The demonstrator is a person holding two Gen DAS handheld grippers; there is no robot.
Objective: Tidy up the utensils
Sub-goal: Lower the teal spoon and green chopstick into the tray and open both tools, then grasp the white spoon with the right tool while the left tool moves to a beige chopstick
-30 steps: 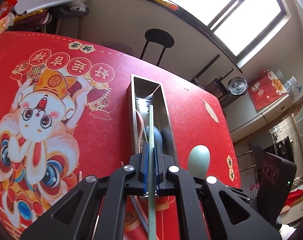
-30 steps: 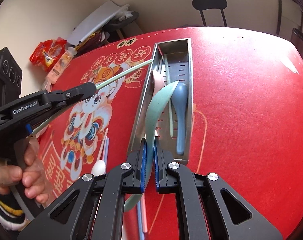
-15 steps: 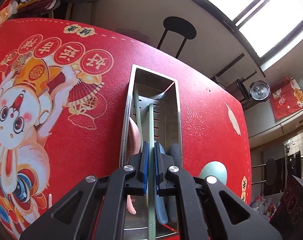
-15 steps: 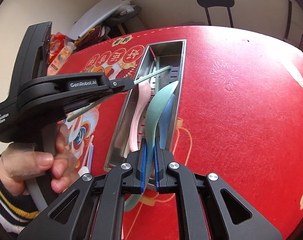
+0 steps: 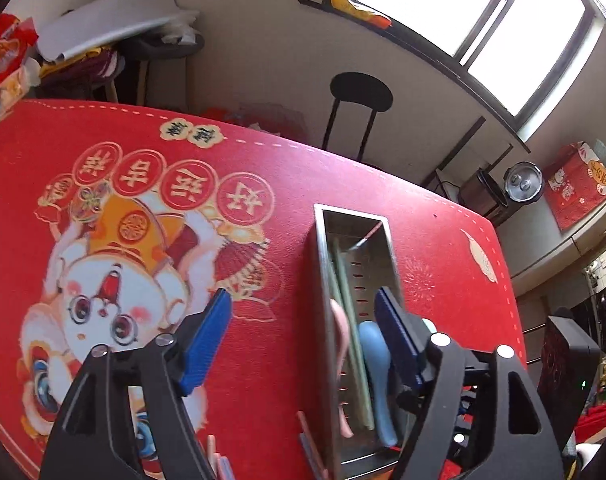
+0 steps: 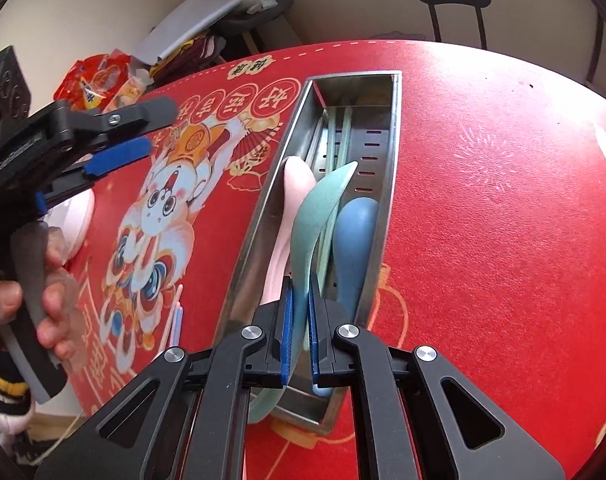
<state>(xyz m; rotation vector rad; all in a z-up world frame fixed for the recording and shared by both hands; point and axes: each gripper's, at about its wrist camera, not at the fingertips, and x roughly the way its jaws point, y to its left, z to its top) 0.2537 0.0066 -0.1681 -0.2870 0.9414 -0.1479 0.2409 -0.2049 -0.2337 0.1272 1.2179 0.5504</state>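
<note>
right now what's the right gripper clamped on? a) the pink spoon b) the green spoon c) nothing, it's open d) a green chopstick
b: in the right wrist view the right gripper has its blue pads closed on the handle of the green spoon, whose bowl is over the metal tray, while the pink spoon lies loose inside it.

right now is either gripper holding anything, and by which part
The right gripper clamps the green spoon by its handle, bowl over the steel tray. The left gripper is open, holding nothing.
</note>
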